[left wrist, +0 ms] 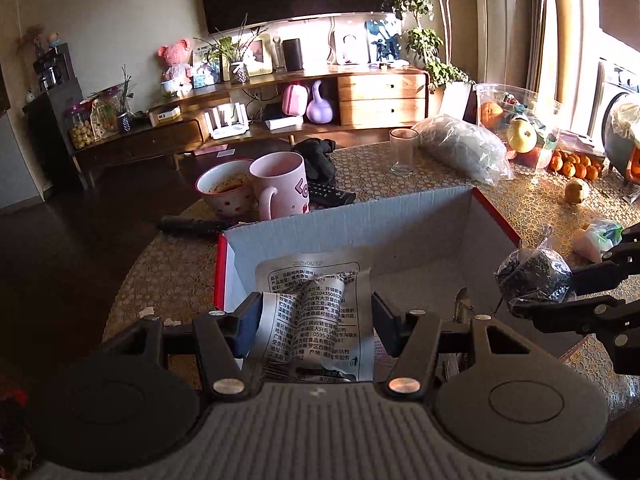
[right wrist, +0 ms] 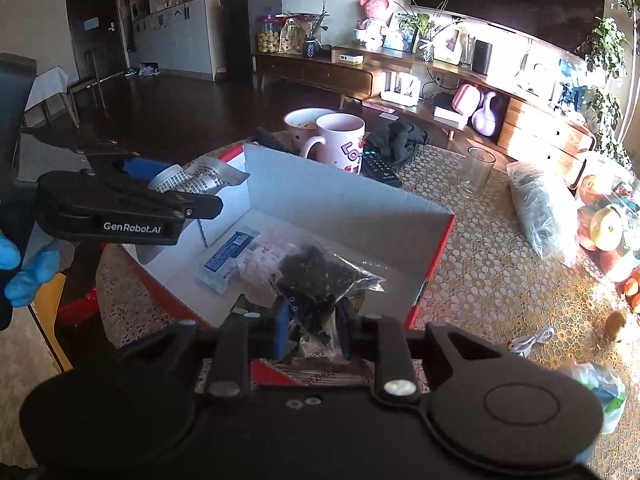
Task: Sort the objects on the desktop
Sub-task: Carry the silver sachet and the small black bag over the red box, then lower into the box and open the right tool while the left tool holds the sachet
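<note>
A red cardboard box with a white inside stands open on the table. My left gripper is shut on a silver printed snack packet and holds it over the box's near left corner; it also shows in the right wrist view with the packet. My right gripper is shut on a clear bag of dark bits above the box's near edge; the bag shows at the right of the left wrist view. A blue packet and a pinkish bag lie in the box.
Behind the box stand a pink mug, a dotted bowl, two remotes, a black cloth and a glass. A grey bag, fruit tub, a pear and a white cable lie right.
</note>
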Action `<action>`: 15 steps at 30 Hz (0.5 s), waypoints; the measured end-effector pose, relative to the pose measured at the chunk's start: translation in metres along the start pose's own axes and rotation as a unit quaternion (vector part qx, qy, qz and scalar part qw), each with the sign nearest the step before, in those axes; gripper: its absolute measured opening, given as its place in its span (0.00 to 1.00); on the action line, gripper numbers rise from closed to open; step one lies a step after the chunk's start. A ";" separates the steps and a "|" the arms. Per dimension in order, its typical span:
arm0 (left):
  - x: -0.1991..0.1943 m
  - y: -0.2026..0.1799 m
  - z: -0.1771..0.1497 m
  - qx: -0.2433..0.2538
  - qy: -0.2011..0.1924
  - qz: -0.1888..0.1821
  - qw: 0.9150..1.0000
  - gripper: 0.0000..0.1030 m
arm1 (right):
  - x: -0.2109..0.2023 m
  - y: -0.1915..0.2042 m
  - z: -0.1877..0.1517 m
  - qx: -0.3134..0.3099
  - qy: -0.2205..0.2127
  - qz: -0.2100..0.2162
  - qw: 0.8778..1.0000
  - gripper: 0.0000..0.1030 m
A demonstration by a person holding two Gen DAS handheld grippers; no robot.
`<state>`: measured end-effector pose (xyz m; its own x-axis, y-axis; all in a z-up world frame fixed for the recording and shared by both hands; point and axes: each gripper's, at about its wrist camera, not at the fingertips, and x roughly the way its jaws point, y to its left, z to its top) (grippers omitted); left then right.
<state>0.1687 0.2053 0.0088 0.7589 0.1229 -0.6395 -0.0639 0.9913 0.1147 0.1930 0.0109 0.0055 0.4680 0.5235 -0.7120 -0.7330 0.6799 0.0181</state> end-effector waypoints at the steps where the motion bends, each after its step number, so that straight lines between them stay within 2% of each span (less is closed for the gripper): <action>1: 0.003 0.001 0.002 0.002 0.003 0.000 1.000 0.56 | 0.003 -0.001 0.002 0.000 0.002 0.001 1.000 0.24; 8: 0.028 0.008 0.011 -0.010 0.030 -0.012 0.999 0.56 | 0.026 -0.002 0.011 -0.022 0.015 -0.006 1.000 0.24; 15: 0.052 0.006 0.014 -0.001 0.050 -0.007 0.999 0.56 | 0.050 -0.006 0.012 -0.028 0.030 -0.009 0.999 0.24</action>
<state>0.2168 0.2171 -0.0130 0.6911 0.1130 -0.7138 -0.0556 0.9931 0.1035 0.2265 0.0389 -0.0217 0.4523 0.4780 -0.7529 -0.7518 0.6585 -0.0335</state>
